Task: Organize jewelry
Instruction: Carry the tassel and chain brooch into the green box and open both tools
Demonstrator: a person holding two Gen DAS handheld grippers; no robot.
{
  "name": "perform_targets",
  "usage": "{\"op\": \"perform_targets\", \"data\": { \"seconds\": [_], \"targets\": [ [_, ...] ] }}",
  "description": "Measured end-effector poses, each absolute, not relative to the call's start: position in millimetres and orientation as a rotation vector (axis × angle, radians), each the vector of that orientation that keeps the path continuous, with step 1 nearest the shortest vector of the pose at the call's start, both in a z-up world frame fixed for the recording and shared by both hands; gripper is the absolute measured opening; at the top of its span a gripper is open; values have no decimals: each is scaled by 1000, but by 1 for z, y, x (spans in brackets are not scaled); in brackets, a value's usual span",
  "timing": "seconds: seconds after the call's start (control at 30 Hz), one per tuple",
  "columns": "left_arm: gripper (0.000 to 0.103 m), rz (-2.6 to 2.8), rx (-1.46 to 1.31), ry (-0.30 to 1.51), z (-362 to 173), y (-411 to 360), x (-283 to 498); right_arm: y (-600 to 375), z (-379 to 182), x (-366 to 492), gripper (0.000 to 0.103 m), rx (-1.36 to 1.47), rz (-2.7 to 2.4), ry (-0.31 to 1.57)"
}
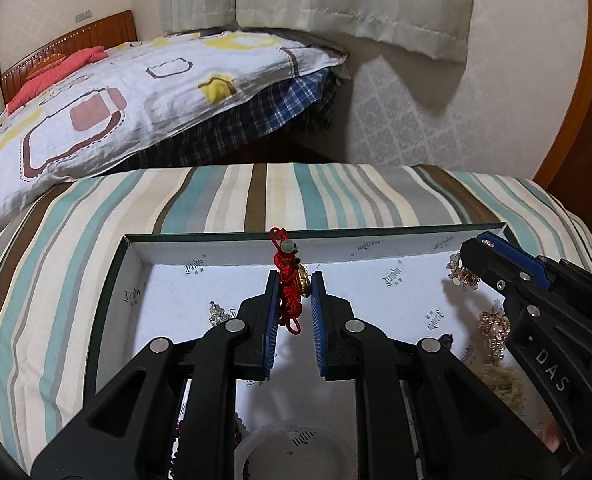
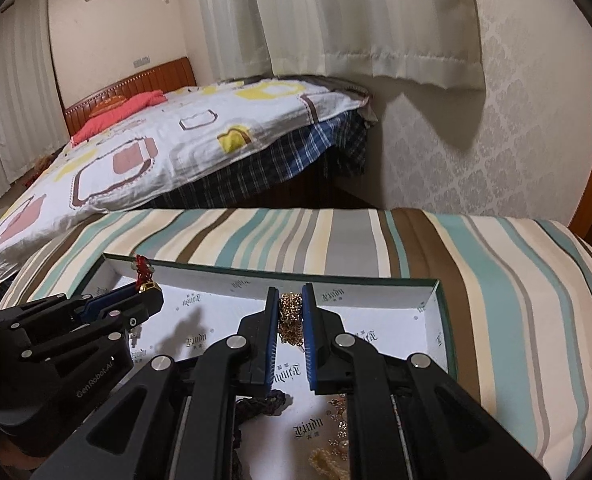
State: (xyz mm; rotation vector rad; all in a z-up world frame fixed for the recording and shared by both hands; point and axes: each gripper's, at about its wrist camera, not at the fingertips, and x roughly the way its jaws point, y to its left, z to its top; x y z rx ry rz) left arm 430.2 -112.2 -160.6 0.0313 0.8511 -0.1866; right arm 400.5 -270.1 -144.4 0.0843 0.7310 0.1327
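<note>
My left gripper [image 1: 295, 276] is shut on a red knotted cord charm [image 1: 286, 276] with a green bead and a gold pendant, held above the shallow white-lined box [image 1: 184, 240]. The right gripper [image 2: 289, 290] is shut on a gold chain [image 2: 290, 312] that hangs between its blue pads over the same box [image 2: 442, 320]. In the left wrist view the right gripper [image 1: 482, 246] reaches in at the right, with the gold chain [image 1: 462, 274] bunched under its tips. The left gripper [image 2: 148, 286] shows at the left of the right wrist view, the red charm [image 2: 144, 274] at its tips.
The box lies on a striped cloth [image 1: 96, 220]. Inside it lie a silvery piece [image 1: 217, 313], a pearl and gold piece [image 1: 494, 332], a beige beaded heap [image 1: 504, 384], a clear bangle [image 1: 292, 444] and dark beads [image 2: 264, 402]. A bed [image 1: 116, 92] stands behind.
</note>
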Motion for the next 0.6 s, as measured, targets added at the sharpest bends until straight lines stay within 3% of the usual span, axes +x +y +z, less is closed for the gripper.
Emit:
{"op": "perform_targets", "data": {
  "seconds": [0.6],
  "targets": [
    [16, -176, 14, 959, -178, -111, 447, -267, -157, 413, 12, 75, 113, 848]
  ]
}}
